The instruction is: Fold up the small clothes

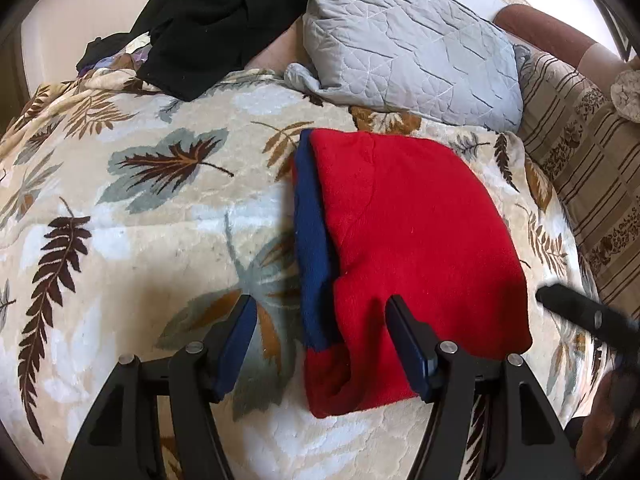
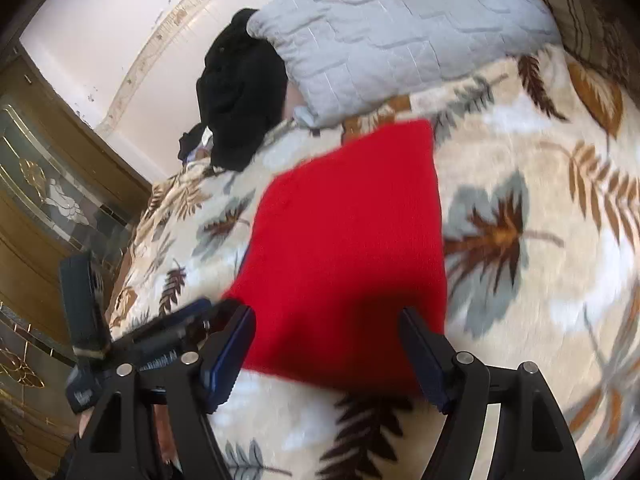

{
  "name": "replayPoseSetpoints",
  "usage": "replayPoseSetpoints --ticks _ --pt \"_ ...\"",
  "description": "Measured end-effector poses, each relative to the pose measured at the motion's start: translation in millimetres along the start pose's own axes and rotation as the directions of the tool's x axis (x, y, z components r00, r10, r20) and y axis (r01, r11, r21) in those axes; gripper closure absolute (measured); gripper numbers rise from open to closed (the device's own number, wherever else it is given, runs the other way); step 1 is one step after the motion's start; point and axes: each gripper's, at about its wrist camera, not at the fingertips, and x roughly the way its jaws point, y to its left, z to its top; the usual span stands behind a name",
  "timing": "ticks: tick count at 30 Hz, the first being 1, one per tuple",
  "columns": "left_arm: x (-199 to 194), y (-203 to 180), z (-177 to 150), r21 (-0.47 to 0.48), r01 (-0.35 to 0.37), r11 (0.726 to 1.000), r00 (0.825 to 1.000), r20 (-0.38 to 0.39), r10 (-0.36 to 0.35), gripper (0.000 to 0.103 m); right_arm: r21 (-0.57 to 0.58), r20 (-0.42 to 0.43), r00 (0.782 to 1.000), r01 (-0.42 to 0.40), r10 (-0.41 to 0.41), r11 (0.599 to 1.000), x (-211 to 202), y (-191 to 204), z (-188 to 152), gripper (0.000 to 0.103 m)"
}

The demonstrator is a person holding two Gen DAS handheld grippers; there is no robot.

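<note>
A folded red fleece garment (image 1: 412, 248) with a blue strip (image 1: 314, 248) along its left edge lies flat on the leaf-patterned blanket (image 1: 140, 208). My left gripper (image 1: 322, 304) is open and empty, its jaws straddling the garment's near left part from above. My right gripper (image 2: 328, 318) is open and empty over the garment's (image 2: 348, 248) near edge; one black finger of it shows at the right of the left wrist view (image 1: 580, 312). The left gripper shows at the lower left of the right wrist view (image 2: 132, 336).
A grey quilted pillow (image 1: 408, 40) lies behind the garment, a pile of black clothes (image 1: 216, 20) to its left. A striped brown cushion (image 1: 580, 168) lies at the right. A wooden door with glass panels (image 2: 48, 184) stands beyond the bed's left side.
</note>
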Motion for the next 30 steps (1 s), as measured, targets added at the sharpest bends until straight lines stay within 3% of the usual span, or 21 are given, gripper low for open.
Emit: replayPoseSetpoints --ticks 5,8,11,12,13,15,18,22,27,28,29,30 --pt "5 2 2 -0.002 -0.002 1.0 1.0 -0.009 0.002 0.036 0.046 0.032 0.997 0.064 -0.065 0.997 13 -23 30 0.026" --pt "10 4 1 -0.002 -0.004 1.0 1.0 -0.018 0.004 0.036 0.155 -0.036 0.997 0.066 -0.061 0.986 41 -55 44 0.026" --pt "15 5 -1 -0.004 -0.006 1.0 1.0 -0.028 0.005 0.036 0.208 -0.099 0.995 0.019 0.002 0.978 64 -66 48 0.026" --pt "16 5 -1 -0.003 -0.006 1.0 1.0 -0.029 0.006 0.036 0.171 -0.122 0.992 0.005 0.016 0.985 71 -59 49 0.039" --pt "17 5 -1 -0.001 -0.007 1.0 1.0 -0.03 0.007 0.036 0.124 -0.13 0.991 0.05 -0.033 0.991 72 -53 49 0.057" --pt "19 7 -2 0.001 -0.007 1.0 0.999 -0.035 0.007 0.035 0.104 -0.125 0.99 0.084 -0.071 0.991 72 -49 47 0.059" --pt "21 8 -3 -0.012 -0.003 1.0 0.999 -0.044 0.003 0.035 0.114 -0.116 0.989 0.103 -0.09 0.988 70 -49 44 0.056" --pt "14 5 -6 -0.001 -0.01 1.0 0.999 -0.032 0.01 0.035 0.076 -0.076 0.99 0.125 -0.119 0.989 51 -36 34 0.038" --pt "5 2 -15 -0.018 0.056 0.998 0.998 -0.018 -0.056 0.036 0.05 -0.077 0.99 0.121 -0.117 0.991 40 -33 10 0.034" --pt "13 0 -21 -0.006 0.058 0.998 0.997 -0.055 -0.058 0.066 0.038 -0.095 0.989 0.116 -0.112 0.993 42 -34 5 0.037" --pt "22 1 -24 -0.012 0.074 0.997 0.993 -0.095 -0.075 0.076 0.025 -0.102 0.987 0.126 -0.123 0.992 42 -33 2 0.042" --pt "28 6 -29 -0.047 0.099 0.994 0.989 -0.107 -0.104 0.075 0.009 -0.11 0.985 0.138 -0.136 0.99 41 -33 -1 0.047"
